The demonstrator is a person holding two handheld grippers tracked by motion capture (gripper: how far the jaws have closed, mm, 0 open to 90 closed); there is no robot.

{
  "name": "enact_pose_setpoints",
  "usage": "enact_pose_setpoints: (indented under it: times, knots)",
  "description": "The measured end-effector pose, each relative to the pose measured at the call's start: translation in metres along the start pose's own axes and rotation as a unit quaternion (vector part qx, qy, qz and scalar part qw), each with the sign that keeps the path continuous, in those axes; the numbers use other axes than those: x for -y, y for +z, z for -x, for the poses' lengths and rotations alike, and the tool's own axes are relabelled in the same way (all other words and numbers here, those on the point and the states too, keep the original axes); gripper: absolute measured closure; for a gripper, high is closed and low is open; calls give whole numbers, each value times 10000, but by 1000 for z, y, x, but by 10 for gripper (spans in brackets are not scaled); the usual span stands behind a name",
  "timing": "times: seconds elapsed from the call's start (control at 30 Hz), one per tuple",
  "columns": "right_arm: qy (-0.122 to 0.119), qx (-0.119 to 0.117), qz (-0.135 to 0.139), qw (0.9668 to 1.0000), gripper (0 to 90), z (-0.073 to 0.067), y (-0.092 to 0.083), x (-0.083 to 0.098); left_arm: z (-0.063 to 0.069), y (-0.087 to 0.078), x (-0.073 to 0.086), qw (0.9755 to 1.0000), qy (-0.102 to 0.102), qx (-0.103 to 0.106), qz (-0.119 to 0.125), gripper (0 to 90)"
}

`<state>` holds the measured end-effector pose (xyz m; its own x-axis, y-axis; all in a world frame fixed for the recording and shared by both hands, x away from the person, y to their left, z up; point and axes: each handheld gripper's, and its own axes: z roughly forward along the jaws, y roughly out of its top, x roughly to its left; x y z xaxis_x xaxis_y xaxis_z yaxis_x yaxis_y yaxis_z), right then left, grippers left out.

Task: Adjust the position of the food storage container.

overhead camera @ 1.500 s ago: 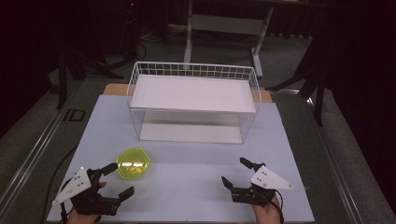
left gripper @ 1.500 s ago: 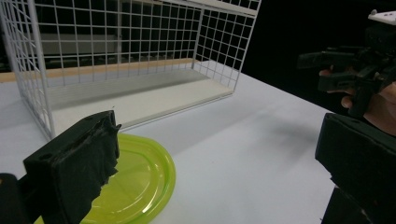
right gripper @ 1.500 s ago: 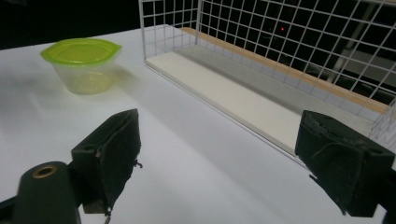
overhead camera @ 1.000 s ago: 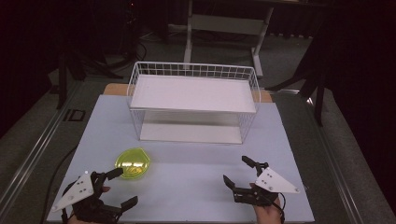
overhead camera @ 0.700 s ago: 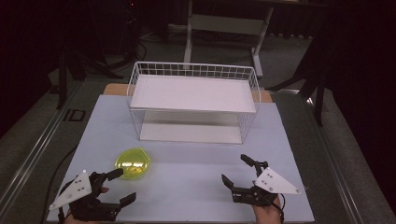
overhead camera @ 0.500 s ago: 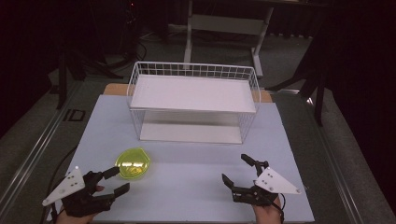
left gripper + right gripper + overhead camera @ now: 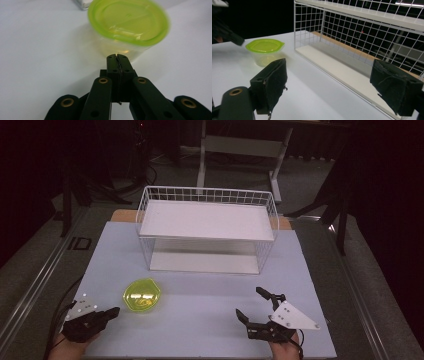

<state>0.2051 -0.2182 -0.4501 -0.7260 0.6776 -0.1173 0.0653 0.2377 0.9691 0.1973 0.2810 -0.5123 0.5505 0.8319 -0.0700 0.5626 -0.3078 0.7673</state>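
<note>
White table [image 7: 200, 320]: left claw [image 7: 117, 57] closed just short of lidded container [image 7: 128, 23].

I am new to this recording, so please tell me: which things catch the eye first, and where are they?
The bright green-lidded container stands out on the pale table, near its front left. Behind it, mid-table, stands a white wire rack. The left gripper, jaws shut and empty, points at the container; the right gripper gapes open at front right.

In the left gripper view, the lidded green container [image 7: 128, 23] is motion-blurred, its top cut off by the edge. In the right gripper view, the wire rack [image 7: 367, 37] runs off-frame, and the left gripper [image 7: 227, 32] is a dark blur.
</note>
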Motion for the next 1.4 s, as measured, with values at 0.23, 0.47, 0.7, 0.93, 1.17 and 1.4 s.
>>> enact_pose_setpoints:
  times: [0.23, 0.47, 0.7, 0.93, 1.17, 1.4]
  knots:
    - [27, 81, 26, 10000, 140, 1, -3, 1, -8, 22, -5, 9993, -243, 155, -239, 900]
    - [38, -215, -229, 9995, 140, -2, 4, 7, -10, 41, -13, 9991, -212, 259, -254, 900]
    - [93, -232, -303, 9992, 140, -2, 3, 9, -13, 56, -24, 9989, -285, 154, -351, 900]
    - [123, -266, -334, 9990, 140, -2, 4, 9, -5, 73, -39, 9989, -137, 266, -369, 900]
    - [148, -279, -334, 9989, 140, -2, 4, 10, 5, 92, -49, 9984, -106, 423, -356, 900]
    - [92, -282, -399, 9988, 140, -3, 4, 10, 6, 105, -58, 9983, -164, 460, -312, 900]
